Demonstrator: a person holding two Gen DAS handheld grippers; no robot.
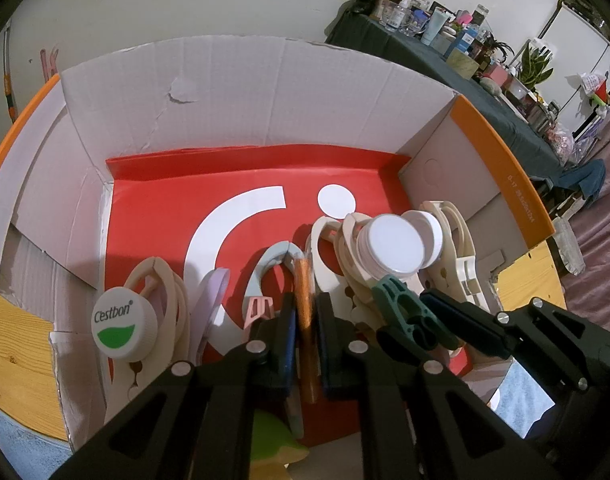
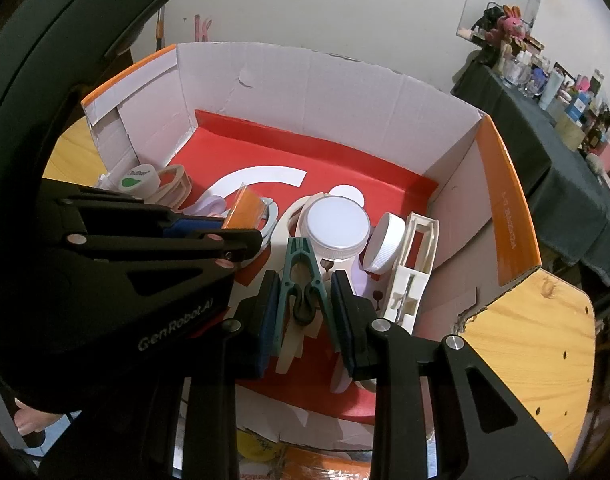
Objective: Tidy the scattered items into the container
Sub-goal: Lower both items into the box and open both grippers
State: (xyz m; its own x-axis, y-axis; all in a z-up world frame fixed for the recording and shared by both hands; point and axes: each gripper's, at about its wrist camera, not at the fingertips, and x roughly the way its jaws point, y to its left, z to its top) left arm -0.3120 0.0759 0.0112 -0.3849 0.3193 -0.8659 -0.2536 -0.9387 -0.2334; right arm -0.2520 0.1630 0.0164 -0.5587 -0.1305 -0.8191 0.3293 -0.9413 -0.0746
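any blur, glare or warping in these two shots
Left wrist view: the orange piece between the left hand-held gripper fingers is smeared, while the Cestbon cap stays sharp; the cardboard box walls bow from fisheye. Right wrist view: the green clothespin in the right hand-held gripper is crisp, the corners go black, and no strong glare shows.

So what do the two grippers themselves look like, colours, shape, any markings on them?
Both are matte black, angular linkage frames with triangular cut-outs and round silver pivot pins. The left gripper and right gripper each carry dark blue pads on the inner faces of their fingers. In the right wrist view, the left gripper's side bears white lettering that reads GenRobot.AI. No cables or sleeves are visible.
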